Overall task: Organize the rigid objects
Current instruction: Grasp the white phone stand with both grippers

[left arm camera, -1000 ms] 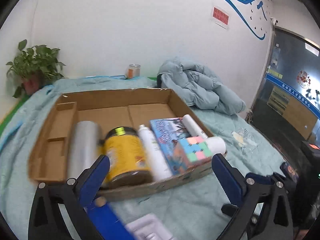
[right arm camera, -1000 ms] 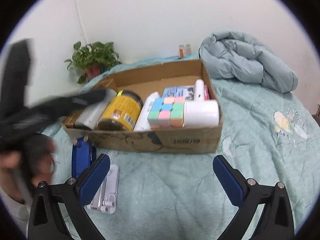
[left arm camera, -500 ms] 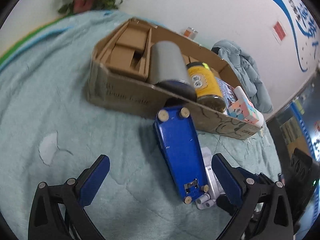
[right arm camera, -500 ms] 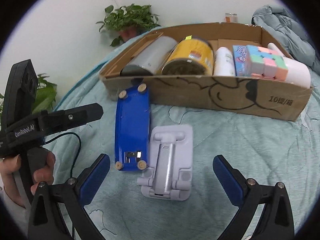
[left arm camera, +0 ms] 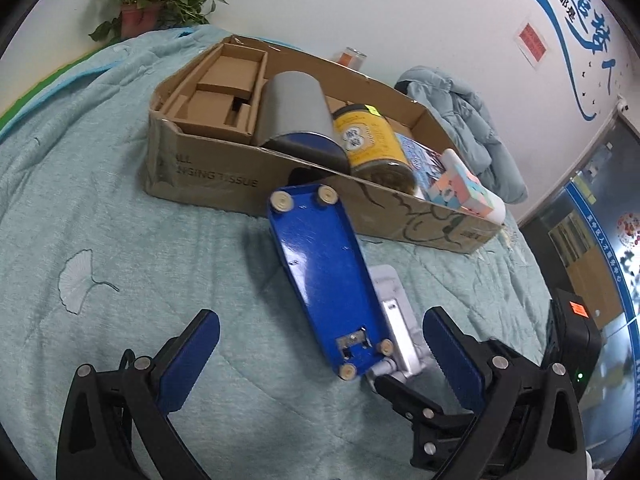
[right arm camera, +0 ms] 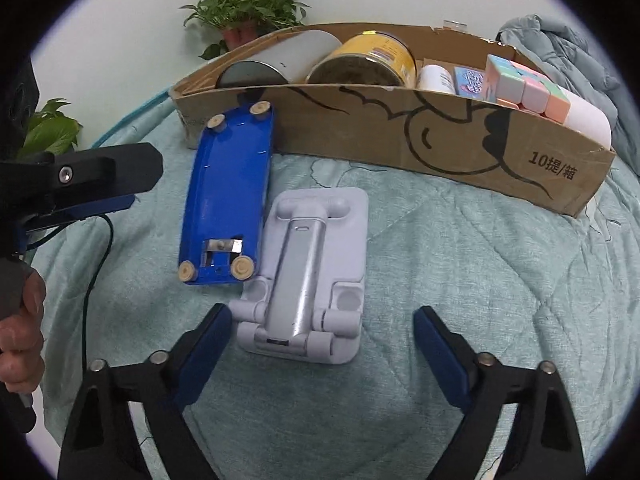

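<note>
A blue oblong object [left arm camera: 324,280] with round cream feet lies underside up on the bed, its far end against the cardboard box [left arm camera: 208,176]. Beside it lies a white folded phone stand [right arm camera: 316,264]. My right gripper [right arm camera: 322,318] straddles the stand's near end. Its jaws are closing; the left pad is almost at the stand's corner and the right pad stands apart from it. My left gripper [left arm camera: 320,326] is open just short of the blue object [right arm camera: 228,200], nothing between its pads. One of its fingers [right arm camera: 120,168] shows at the left in the right wrist view.
The box [right arm camera: 440,148] holds a grey cylinder [left arm camera: 296,120], a yellow can [left arm camera: 368,140], a white bottle [right arm camera: 436,78], a booklet, a pastel cube [right arm camera: 524,88] and a white roll. A quilted jacket [left arm camera: 460,108] lies behind, potted plants [right arm camera: 244,12] by the wall. A hand [right arm camera: 20,320] grips the left handle.
Both grippers have dropped from facing the box to the bed in front of it. The right jaws have narrowed around the white stand. The left gripper has edged closer to the blue object.
</note>
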`<act>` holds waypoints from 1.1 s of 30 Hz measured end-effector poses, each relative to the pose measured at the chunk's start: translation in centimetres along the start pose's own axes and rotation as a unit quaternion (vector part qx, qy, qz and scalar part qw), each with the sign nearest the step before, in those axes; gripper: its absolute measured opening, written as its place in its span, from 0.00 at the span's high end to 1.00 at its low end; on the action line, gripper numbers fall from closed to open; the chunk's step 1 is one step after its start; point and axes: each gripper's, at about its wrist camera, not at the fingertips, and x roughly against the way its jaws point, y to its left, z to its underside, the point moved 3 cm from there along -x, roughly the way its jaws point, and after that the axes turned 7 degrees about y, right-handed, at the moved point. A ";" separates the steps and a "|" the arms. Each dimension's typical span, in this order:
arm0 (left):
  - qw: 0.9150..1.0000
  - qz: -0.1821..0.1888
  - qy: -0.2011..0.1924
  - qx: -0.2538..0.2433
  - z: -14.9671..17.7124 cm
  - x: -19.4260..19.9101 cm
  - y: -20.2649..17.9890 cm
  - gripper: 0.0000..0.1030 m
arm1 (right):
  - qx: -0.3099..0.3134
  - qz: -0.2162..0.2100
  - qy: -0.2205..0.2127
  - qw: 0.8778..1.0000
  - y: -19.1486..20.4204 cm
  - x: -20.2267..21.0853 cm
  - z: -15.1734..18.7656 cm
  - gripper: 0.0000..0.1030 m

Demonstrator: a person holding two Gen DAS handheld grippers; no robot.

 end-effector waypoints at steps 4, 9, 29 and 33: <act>1.000 0.022 0.011 -0.009 0.7 0.1 -1.3 0.01 | 0.001 -0.006 -0.003 1.000 0.1 0.7 0.6 0.44; 0.998 0.057 0.036 -0.015 2.0 -0.2 -2.7 0.01 | -0.031 -0.028 -0.003 0.999 -0.9 1.3 1.3 0.46; 0.980 0.154 0.126 0.017 5.4 -5.1 -5.8 0.48 | -0.157 -0.173 0.075 0.969 -2.8 3.2 4.7 0.45; 0.981 0.147 0.127 0.021 5.6 -5.5 -5.6 0.62 | -0.148 -0.168 0.075 0.972 -2.6 3.1 4.5 0.45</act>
